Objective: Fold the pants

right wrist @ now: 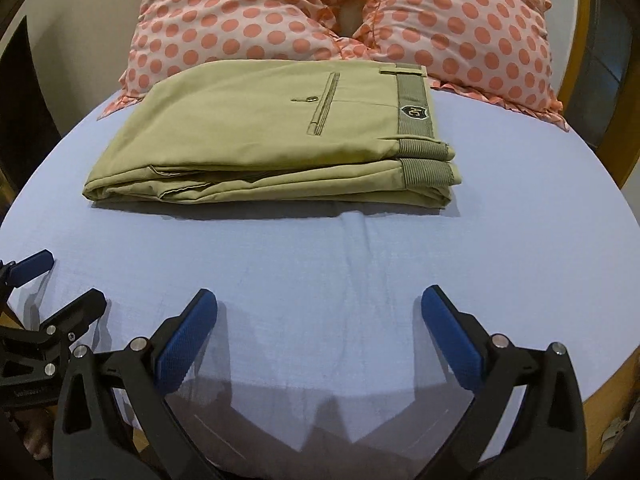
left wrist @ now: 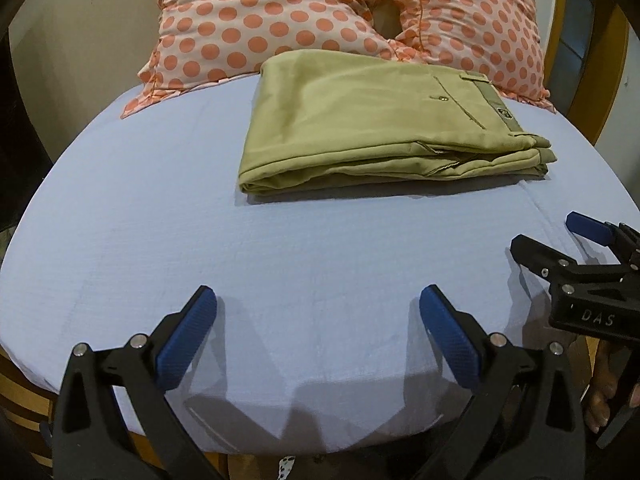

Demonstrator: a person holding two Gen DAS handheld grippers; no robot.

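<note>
Khaki pants (left wrist: 372, 120) lie folded into a flat rectangle on the light blue bed sheet (left wrist: 200, 240), back pocket and waistband up, waistband to the right. They also show in the right wrist view (right wrist: 272, 132). My left gripper (left wrist: 318, 300) is open and empty, low over the sheet near its front edge, well short of the pants. My right gripper (right wrist: 319, 300) is open and empty at the same distance. The right gripper shows at the right edge of the left wrist view (left wrist: 548, 232), the left gripper at the left edge of the right wrist view (right wrist: 68, 280).
Two pink pillows with orange dots (left wrist: 280, 20) (right wrist: 460, 24) lean behind the pants at the head of the bed. A wooden bed frame (left wrist: 592, 92) runs along the right. The sheet's front edge (right wrist: 320, 440) drops off just below the grippers.
</note>
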